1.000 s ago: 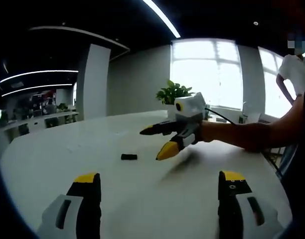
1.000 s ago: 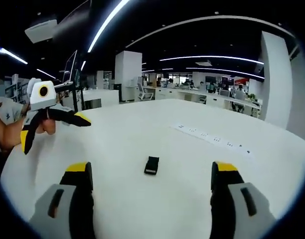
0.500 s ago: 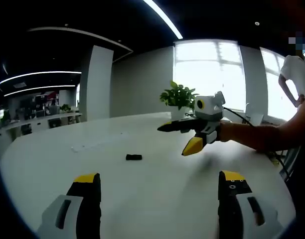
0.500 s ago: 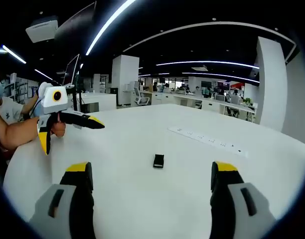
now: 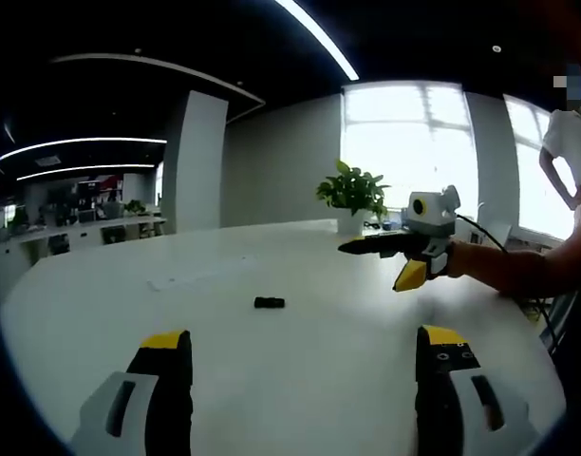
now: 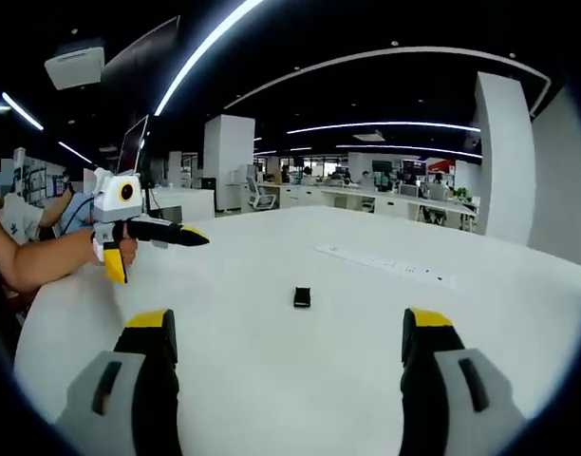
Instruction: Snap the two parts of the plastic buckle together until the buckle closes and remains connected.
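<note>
A small black plastic buckle lies alone on the white table, too small to tell whether its two parts are joined. My left gripper stands open well short of it, nothing between its yellow-tipped jaws. In the left gripper view the right gripper hovers open at the right, held by a hand, apart from the buckle. The right gripper view shows the buckle mid-table beyond my open right gripper. There the left gripper hangs open at the left, above the table.
A white power strip lies on the table behind the buckle. A potted plant stands at the far edge by the windows. A person stands at the right. Office desks and pillars lie beyond.
Both grippers have drawn back from the buckle and further apart; the buckle looks smaller and farther off. Both stay open. The buckle has not moved on the table.
</note>
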A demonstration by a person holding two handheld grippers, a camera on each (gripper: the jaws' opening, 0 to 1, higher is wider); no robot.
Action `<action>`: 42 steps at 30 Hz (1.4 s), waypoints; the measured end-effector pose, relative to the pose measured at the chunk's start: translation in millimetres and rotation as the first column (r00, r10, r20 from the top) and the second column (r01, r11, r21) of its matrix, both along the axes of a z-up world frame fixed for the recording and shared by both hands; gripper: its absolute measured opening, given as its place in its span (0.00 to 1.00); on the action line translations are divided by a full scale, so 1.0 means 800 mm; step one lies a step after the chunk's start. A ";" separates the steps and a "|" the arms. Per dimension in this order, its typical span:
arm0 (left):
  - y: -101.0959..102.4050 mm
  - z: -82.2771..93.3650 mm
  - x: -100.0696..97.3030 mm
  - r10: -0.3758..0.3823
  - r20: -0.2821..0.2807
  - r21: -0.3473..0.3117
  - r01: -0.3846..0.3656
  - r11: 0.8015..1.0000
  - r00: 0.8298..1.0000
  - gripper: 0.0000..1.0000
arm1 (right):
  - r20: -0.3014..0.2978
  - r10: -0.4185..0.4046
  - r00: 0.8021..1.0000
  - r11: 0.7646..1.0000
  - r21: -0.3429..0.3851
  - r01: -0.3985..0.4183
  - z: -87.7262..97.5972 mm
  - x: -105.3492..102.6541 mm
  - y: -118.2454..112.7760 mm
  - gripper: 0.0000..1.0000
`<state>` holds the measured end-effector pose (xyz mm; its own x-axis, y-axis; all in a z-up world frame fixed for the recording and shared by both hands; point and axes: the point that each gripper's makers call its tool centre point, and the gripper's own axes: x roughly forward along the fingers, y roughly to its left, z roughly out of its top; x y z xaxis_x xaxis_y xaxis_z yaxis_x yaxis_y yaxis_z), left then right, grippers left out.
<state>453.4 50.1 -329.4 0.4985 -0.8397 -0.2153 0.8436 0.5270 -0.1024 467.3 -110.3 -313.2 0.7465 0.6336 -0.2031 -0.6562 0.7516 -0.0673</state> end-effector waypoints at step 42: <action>0.000 -0.002 0.002 0.062 0.028 0.087 -0.064 0.994 0.998 0.99 | 0.003 -0.064 0.998 0.998 0.002 0.064 -0.011 -0.070 -0.029 0.99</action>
